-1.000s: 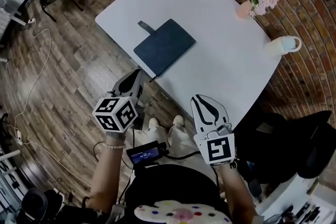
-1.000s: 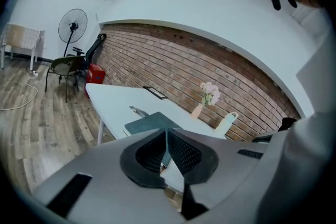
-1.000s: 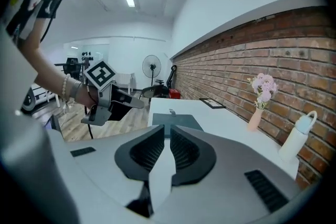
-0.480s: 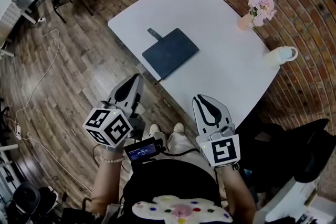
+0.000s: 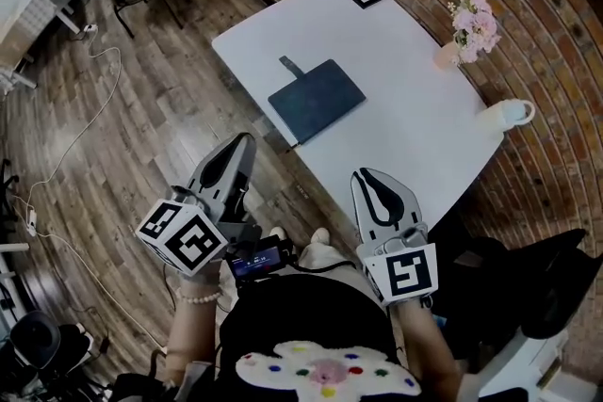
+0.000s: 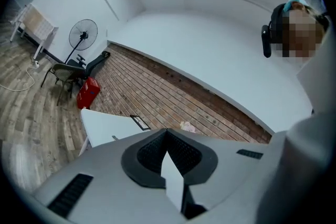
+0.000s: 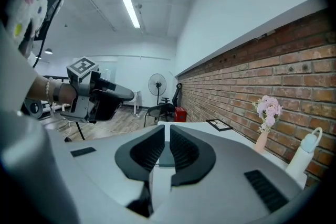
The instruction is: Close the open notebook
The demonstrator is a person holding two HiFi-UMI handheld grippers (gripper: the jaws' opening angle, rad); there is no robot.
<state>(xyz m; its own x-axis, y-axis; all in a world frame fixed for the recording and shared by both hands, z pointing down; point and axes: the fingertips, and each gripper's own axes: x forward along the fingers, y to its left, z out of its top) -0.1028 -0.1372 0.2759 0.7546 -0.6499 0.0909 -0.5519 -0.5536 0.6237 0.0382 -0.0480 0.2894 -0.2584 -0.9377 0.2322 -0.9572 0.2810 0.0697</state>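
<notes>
Both my tongs sit further back from the white rounded table point(image 5: 405, 61) than a second ago. My left gripper point(image 5: 243, 144) is lower and further left in the head view, its marker cube is rolled slightly, and its tip is now well apart from the table edge. My right gripper point(image 5: 366, 174) is a little lower in frame. The table and the dark blue closed notebook point(image 5: 317, 99) look smaller and lie further right.

Notebook point(image 5: 317, 101): dark blue cover, closed, lying flat on white table point(image 5: 405, 61). Sits diagonal nr the table's left edge, approx. mid-length, near corner right at that edge. Thin dark strap point(image 5: 293, 66) sticks out from its far-left corner onto the tabletop.
</notes>
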